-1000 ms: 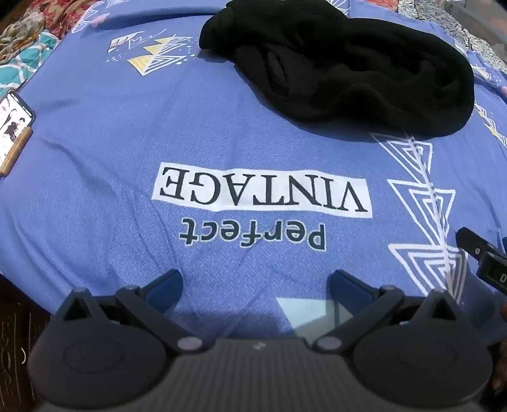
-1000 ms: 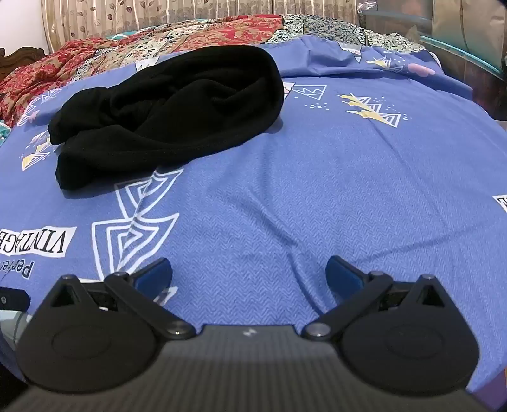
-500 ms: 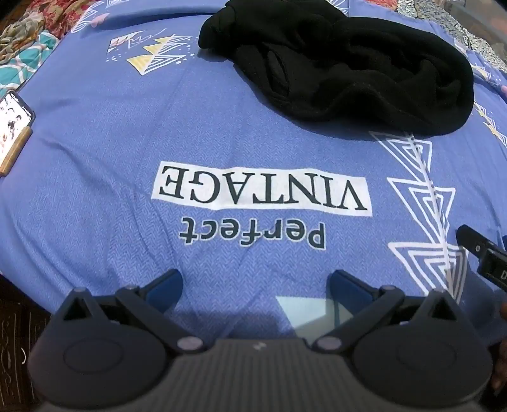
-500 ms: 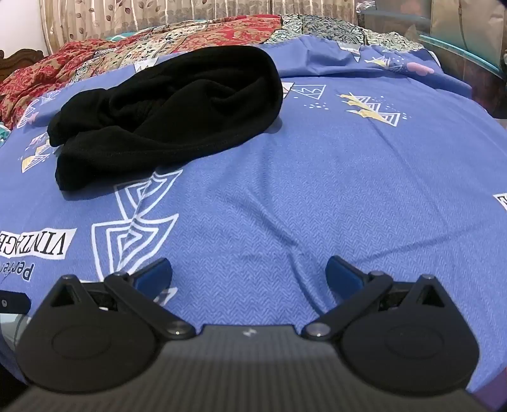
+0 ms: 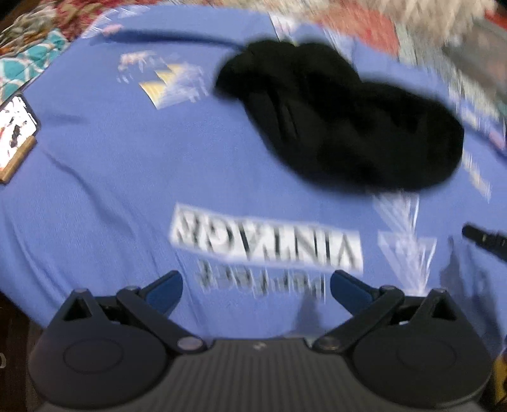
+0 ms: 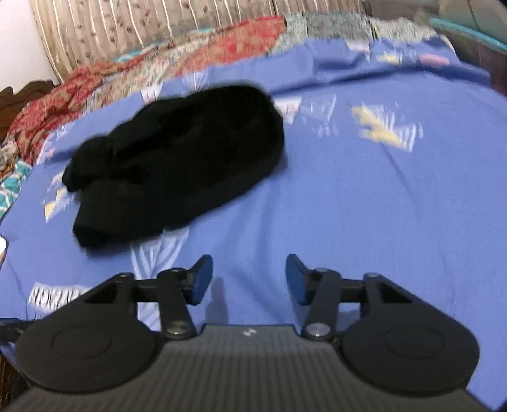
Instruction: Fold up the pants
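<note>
The black pants (image 5: 342, 126) lie crumpled in a heap on the blue printed bedsheet (image 5: 111, 190), far from both grippers. In the right wrist view the pants (image 6: 177, 158) sit at the upper left on the sheet (image 6: 380, 206). My left gripper (image 5: 255, 290) is open and empty, above the "Perfect VINTAGE" print. My right gripper (image 6: 248, 279) is open and empty, with its jaws narrower than before. Part of the right gripper (image 5: 484, 242) shows at the right edge of the left wrist view. Both views are motion-blurred.
A phone (image 5: 16, 130) on a wooden stand lies at the sheet's left edge. Patterned red and teal bedding (image 6: 158, 73) is bunched along the far side, with a curtain (image 6: 142, 22) behind it. The bed's near edge lies just below the grippers.
Both grippers have lifted and tilted, so the pants appear farther and lower in view. The right gripper's jaws have closed partway. The left jaws stay wide.
</note>
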The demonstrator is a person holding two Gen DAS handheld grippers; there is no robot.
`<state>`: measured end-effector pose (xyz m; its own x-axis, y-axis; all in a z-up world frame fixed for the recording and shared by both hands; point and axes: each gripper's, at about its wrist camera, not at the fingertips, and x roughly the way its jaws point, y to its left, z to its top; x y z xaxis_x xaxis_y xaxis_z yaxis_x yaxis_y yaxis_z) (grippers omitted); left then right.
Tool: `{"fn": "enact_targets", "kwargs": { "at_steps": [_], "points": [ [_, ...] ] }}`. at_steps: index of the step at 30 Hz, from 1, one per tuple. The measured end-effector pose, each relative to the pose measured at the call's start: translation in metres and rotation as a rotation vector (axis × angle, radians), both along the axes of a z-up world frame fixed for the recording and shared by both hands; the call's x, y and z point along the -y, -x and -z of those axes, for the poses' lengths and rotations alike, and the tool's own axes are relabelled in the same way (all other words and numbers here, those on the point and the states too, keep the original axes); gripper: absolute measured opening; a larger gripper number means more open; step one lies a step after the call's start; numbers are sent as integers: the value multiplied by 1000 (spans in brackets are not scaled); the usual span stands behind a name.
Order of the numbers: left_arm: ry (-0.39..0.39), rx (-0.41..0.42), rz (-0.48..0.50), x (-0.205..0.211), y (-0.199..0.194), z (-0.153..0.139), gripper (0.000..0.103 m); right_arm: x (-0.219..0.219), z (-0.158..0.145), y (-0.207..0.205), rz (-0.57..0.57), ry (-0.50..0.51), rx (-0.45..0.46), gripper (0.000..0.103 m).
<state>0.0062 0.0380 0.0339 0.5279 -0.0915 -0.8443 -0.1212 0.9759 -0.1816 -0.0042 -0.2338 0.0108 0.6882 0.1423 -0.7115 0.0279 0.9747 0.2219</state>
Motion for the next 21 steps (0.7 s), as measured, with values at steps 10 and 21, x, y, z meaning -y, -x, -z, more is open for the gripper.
{"fn": "enact_targets", "kwargs": {
  "at_steps": [10,21],
  "points": [
    [97,79,-28,-26,-79,-29,98,-13,-50,-93,-106,94,219,81],
    [397,-113,35,11,-148,37,12,-145,10,-158,-731,662,140,9]
  ]
}}
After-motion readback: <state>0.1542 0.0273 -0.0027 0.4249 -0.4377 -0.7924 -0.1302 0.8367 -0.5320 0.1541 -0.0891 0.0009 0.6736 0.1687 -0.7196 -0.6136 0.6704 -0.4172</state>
